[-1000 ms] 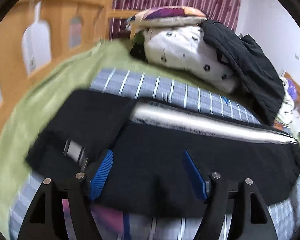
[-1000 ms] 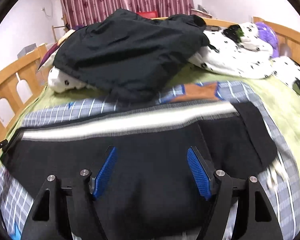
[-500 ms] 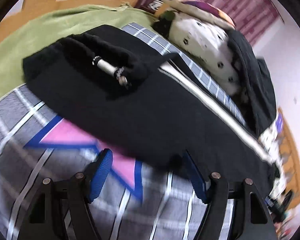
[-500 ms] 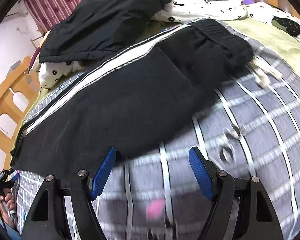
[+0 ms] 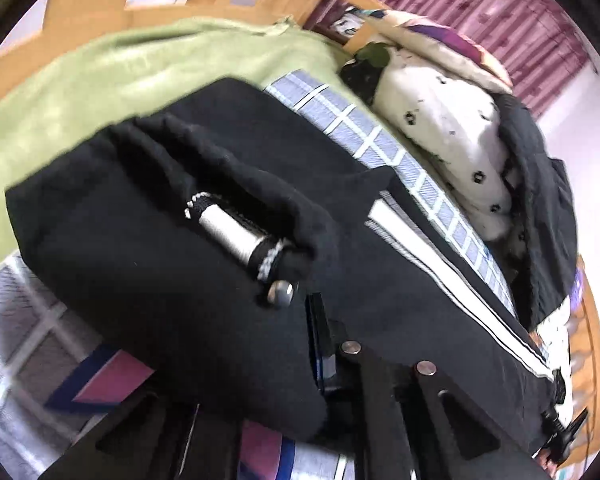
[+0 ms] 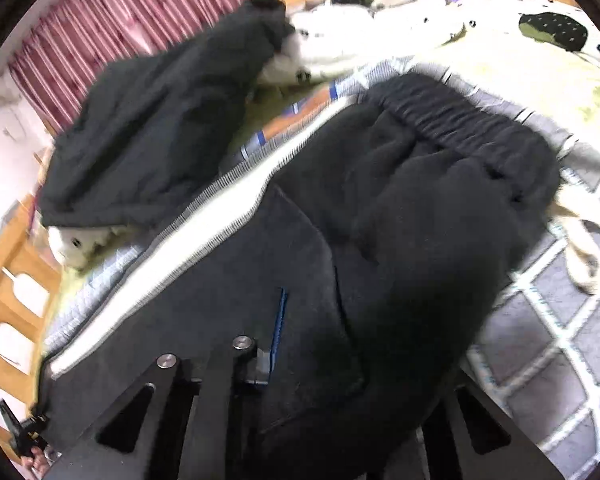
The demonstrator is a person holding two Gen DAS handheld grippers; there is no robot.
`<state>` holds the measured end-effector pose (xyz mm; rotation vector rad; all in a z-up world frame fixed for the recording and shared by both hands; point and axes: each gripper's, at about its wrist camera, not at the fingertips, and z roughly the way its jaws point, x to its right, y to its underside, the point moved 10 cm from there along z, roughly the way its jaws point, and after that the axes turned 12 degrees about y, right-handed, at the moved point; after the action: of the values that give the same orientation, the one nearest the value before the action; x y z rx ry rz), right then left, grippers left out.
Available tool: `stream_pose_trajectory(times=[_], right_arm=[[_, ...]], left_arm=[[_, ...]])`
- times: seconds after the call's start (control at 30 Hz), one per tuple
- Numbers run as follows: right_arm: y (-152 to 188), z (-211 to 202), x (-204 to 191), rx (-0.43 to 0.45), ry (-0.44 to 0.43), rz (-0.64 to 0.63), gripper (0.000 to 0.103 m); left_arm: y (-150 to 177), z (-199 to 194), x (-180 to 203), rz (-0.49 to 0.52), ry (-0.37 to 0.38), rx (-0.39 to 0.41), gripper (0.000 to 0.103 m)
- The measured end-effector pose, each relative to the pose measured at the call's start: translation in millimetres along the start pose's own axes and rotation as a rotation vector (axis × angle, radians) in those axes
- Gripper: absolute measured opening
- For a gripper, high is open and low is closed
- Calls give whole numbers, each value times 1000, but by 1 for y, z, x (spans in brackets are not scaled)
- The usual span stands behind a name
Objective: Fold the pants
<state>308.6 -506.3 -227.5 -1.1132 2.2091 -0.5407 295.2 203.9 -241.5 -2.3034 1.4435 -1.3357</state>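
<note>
Left wrist view
Left gripper (image 5: 318, 344): its fingers are clenched on the near edge of the pants; black cloth bunches over the left finger, and only the blue pad of the right finger (image 5: 320, 340) shows.
Pants (image 5: 172, 264): black, with a white side stripe (image 5: 440, 272) running far right; they lie on the checked blanket (image 5: 380, 140) on the bed.
Hem: a cuff end with a white band (image 5: 236, 236) lies folded on top.
Far: green sheet (image 5: 120, 68), spotted quilt (image 5: 440, 120), wooden bed rail (image 5: 100, 4).

Right wrist view
Right gripper (image 6: 296, 340): its fingers are grasping the pants (image 6: 380, 260) at the near edge, one blue pad (image 6: 278, 328) visible.
Waistband (image 6: 460, 124): gathered elastic at far right, a pale drawstring (image 6: 584, 240) trailing onto the blanket.
Far left: dark jacket (image 6: 160, 120) heaped over the quilt, striped curtain (image 6: 140, 20) behind.
</note>
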Motion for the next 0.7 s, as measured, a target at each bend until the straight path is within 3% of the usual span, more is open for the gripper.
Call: stream_pose_trajectory(times=[0.1, 0.3, 0.47, 0.57, 0.63, 0.7], right_arm=[[0, -33, 9, 15, -50, 27, 12], [23, -104, 37, 24, -16, -81, 12], [61, -159, 83, 23, 6, -182, 12], [86, -165, 109, -3, 14, -197, 13], [101, -150, 122, -64, 27, -179, 25], [117, -146, 136, -111, 63, -164, 38]], left_arm=[[9, -26, 11, 46, 11, -11, 10], [69, -86, 23, 220, 4, -126, 11], [124, -119, 10, 256, 25, -178, 11], [141, -119, 0, 251, -9, -175, 15], [145, -116, -8, 233, -30, -179, 20], [151, -121, -15, 212, -72, -197, 37]])
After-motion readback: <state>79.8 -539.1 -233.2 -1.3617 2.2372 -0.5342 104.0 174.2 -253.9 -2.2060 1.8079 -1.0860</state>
